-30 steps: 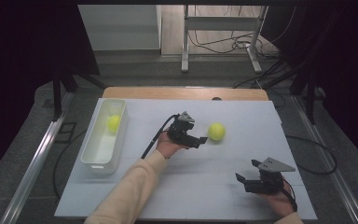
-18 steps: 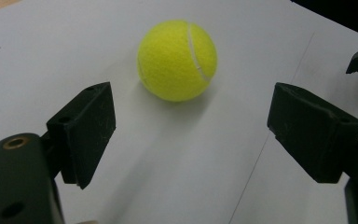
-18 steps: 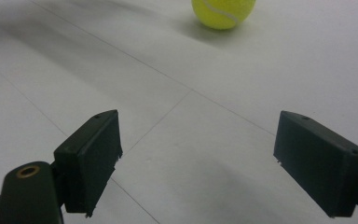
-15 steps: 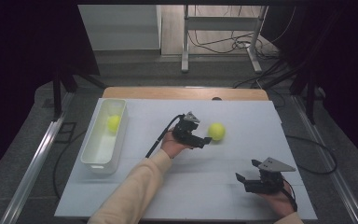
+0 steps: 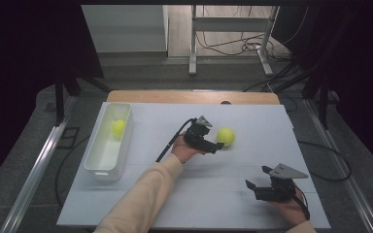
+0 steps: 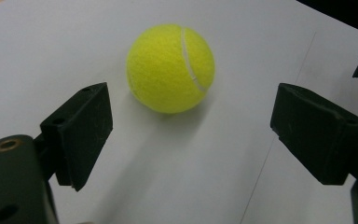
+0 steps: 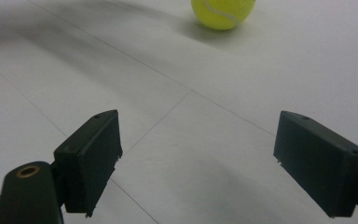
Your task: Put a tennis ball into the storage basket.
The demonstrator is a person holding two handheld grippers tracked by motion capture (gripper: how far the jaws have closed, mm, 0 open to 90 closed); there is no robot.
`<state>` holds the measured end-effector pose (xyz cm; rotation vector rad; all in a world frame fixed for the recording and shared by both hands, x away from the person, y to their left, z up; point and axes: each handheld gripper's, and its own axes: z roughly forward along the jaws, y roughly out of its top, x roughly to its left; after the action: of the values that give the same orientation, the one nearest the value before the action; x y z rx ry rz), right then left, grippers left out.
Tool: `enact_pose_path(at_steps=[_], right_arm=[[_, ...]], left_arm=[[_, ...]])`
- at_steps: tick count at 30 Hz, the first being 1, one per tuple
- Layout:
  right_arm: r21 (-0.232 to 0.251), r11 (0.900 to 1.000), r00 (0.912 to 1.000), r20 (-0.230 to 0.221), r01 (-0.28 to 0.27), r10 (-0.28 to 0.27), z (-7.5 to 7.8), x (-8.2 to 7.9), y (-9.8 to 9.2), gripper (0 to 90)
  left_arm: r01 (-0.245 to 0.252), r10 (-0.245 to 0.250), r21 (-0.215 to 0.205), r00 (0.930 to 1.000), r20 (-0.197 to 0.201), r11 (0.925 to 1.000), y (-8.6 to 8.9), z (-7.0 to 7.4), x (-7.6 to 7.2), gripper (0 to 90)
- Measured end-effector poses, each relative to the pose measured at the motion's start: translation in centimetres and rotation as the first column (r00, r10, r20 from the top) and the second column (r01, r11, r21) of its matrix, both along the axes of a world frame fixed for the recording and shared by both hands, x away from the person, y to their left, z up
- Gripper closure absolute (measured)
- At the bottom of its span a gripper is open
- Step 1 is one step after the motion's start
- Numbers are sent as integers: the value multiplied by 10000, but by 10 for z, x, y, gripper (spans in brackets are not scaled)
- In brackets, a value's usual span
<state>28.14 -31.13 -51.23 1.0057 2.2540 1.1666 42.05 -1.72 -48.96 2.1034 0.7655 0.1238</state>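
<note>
A: Where's the tennis ball (image 6: 170, 68)?
B: Upper centre in the left gripper view, fuzzy, just ahead of the left gripper (image 6: 191, 135), whose jaws have just been opening, nothing between.
A: Elsewhere?
B: The high view adds a second ball (image 5: 118, 127) inside the white plastic bin (image 5: 100, 162); the right gripper (image 5: 256, 187) gapes.

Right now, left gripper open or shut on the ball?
Open. The left gripper has just been opening; its pads stand apart, and the tennis ball lies ahead of them, untouched.

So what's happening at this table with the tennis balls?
A person holds a gripper in each hand. The left gripper is at a tennis ball lying on the white table; its jaws have just been opening, and the ball sits just beyond them, untouched. The right gripper rests open near the table's front edge. A second ball lies in the white bin at the left.
</note>
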Motion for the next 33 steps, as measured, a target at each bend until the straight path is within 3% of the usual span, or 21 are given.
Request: enact_pose_path(at_steps=[33], right_arm=[[-17, 10000, 10000, -5, 5, -5, 0, 0, 0, 155]], left_arm=[[-105, 105, 7, 9999, -38, 9999, -14, -9, 17, 109]])
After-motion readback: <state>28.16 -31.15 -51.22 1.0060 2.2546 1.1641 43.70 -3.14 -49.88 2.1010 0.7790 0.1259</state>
